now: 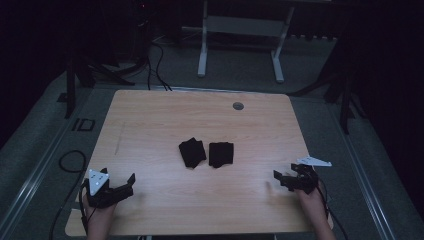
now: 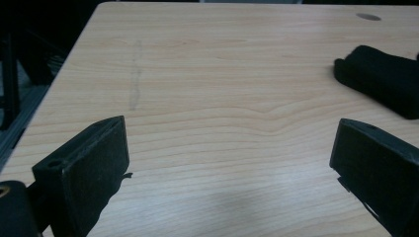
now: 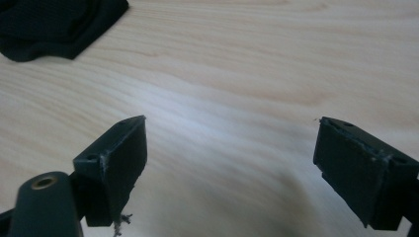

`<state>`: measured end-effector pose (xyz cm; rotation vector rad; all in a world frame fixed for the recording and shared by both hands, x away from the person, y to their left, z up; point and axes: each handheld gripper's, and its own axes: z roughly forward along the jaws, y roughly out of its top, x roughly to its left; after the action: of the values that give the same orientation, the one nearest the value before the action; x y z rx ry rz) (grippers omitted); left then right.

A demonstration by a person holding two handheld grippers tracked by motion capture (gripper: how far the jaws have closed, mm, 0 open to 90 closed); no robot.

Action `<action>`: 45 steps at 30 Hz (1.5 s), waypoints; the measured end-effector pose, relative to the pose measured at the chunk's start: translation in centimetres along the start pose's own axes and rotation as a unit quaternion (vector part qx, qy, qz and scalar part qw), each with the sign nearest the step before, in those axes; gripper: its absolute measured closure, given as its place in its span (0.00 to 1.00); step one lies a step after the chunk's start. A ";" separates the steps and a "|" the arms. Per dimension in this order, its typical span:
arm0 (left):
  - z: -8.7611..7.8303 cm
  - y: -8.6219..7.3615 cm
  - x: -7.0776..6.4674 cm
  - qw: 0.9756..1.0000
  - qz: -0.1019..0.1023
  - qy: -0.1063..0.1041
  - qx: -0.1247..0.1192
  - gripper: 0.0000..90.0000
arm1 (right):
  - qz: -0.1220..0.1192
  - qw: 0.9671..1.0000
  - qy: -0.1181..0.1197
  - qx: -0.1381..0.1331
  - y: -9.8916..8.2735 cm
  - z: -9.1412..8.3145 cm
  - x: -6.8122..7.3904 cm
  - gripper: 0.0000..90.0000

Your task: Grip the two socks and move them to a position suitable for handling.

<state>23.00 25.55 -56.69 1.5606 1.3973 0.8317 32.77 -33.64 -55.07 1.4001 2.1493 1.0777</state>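
Observation:
Two folded black cloth pieces lie side by side near the middle of the wooden table (image 1: 150, 125): the left cloth (image 1: 192, 152) and the right cloth (image 1: 221, 154). My left gripper (image 1: 129, 184) rests open near the front left corner, nothing between its jaws. In the left gripper view that gripper (image 2: 227, 163) faces bare wood, with a black cloth (image 2: 383, 79) at the upper right. My right gripper (image 1: 280, 180) stands open near the front right edge. In the right gripper view it (image 3: 230, 163) holds nothing, and a black cloth (image 3: 54, 24) lies at the upper left.
A round grey grommet (image 1: 238, 105) sits near the table's far edge. A white table frame (image 1: 240, 35) stands on the floor beyond. Cables (image 1: 70, 162) lie on the floor at the left. The room around is dark.

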 end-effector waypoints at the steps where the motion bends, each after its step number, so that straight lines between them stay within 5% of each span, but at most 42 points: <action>1: 0.0 0.0 -0.1 1.000 0.001 -0.001 0.000 0.02 | -0.006 1.000 0.002 0.002 0.3 0.3 0.3 0.15; 4: 0.1 0.0 -0.2 1.000 0.003 -0.006 0.002 0.02 | -0.017 0.999 0.036 0.006 1.3 1.4 1.7 0.15; 12: -0.1 0.0 -0.1 1.000 -0.001 -0.010 -0.002 0.02 | -0.058 0.995 0.076 0.018 3.7 4.5 5.3 0.16; 19: 0.0 0.0 -0.2 1.000 0.002 -0.013 0.001 0.02 | -0.092 0.991 0.092 0.019 5.7 6.7 8.1 0.17; 27: -0.1 -0.1 -0.1 1.000 0.002 -0.016 0.004 0.02 | -0.103 0.988 0.112 0.013 8.2 9.2 10.7 0.20; 39: -0.2 -0.1 0.1 1.000 0.000 -0.018 0.004 0.02 | -0.135 0.984 0.101 0.050 8.8 13.8 13.1 0.24; 41: -0.2 -0.1 0.1 1.000 -0.001 -0.019 0.004 0.02 | -0.156 0.983 0.089 0.048 8.3 14.1 13.4 0.25; 45: -0.2 -0.1 0.0 1.000 0.000 -0.019 0.004 0.02 | -0.156 0.983 0.081 0.050 8.2 13.9 13.6 0.33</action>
<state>22.80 25.61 -56.72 1.5744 1.3749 0.7927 40.78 -14.12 -56.39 0.9963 2.4664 1.0019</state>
